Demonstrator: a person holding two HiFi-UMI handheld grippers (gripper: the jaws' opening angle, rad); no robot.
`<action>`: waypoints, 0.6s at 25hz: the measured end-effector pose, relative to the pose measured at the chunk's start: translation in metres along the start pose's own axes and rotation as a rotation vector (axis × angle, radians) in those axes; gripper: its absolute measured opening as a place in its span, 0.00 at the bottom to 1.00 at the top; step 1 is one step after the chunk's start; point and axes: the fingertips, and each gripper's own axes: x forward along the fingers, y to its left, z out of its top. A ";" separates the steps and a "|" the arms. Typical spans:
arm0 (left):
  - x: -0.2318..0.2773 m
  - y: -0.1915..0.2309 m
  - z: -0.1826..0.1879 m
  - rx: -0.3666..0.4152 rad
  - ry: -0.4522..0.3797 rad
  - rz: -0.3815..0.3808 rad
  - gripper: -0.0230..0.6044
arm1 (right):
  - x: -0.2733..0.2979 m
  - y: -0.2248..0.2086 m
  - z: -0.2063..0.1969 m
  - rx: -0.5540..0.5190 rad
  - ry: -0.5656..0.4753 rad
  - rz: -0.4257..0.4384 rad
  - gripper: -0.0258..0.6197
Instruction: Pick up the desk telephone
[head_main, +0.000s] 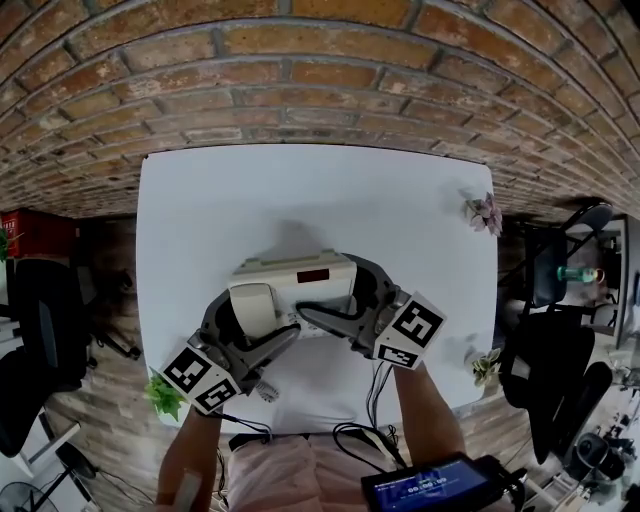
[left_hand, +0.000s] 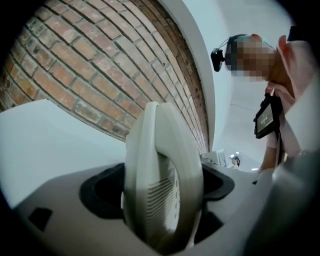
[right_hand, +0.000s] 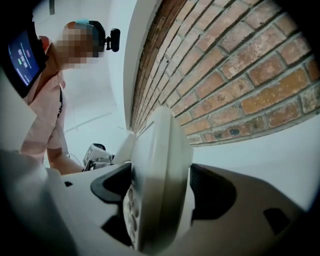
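A cream desk telephone (head_main: 297, 272) lies on the white table (head_main: 300, 190), its handset (head_main: 254, 306) on the left side. My left gripper (head_main: 250, 335) straddles the handset end. In the left gripper view the telephone (left_hand: 160, 175) stands between the black pads (left_hand: 100, 192), with a dark slit showing along the right pad; the jaws stand wide. My right gripper (head_main: 352, 305) reaches round the telephone's right end. In the right gripper view the telephone's edge (right_hand: 160, 165) fills the gap, and both pads (right_hand: 212, 192) lie against it.
A brick wall (head_main: 320, 70) runs behind the table. Small potted plants (head_main: 486, 212) stand at the table's right edge, with another (head_main: 160, 394) at the front left corner. Dark office chairs (head_main: 40, 320) flank the table. Cables (head_main: 375, 400) trail over the front edge.
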 end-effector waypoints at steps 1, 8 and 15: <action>0.000 -0.002 0.000 0.009 -0.002 -0.002 0.75 | -0.001 0.001 0.000 -0.004 0.005 -0.002 0.62; -0.003 -0.008 0.000 0.059 -0.001 -0.019 0.74 | -0.015 -0.002 -0.004 0.155 0.049 -0.063 0.63; -0.003 -0.006 -0.001 0.036 0.000 -0.001 0.74 | -0.015 0.004 -0.010 0.105 0.117 -0.090 0.55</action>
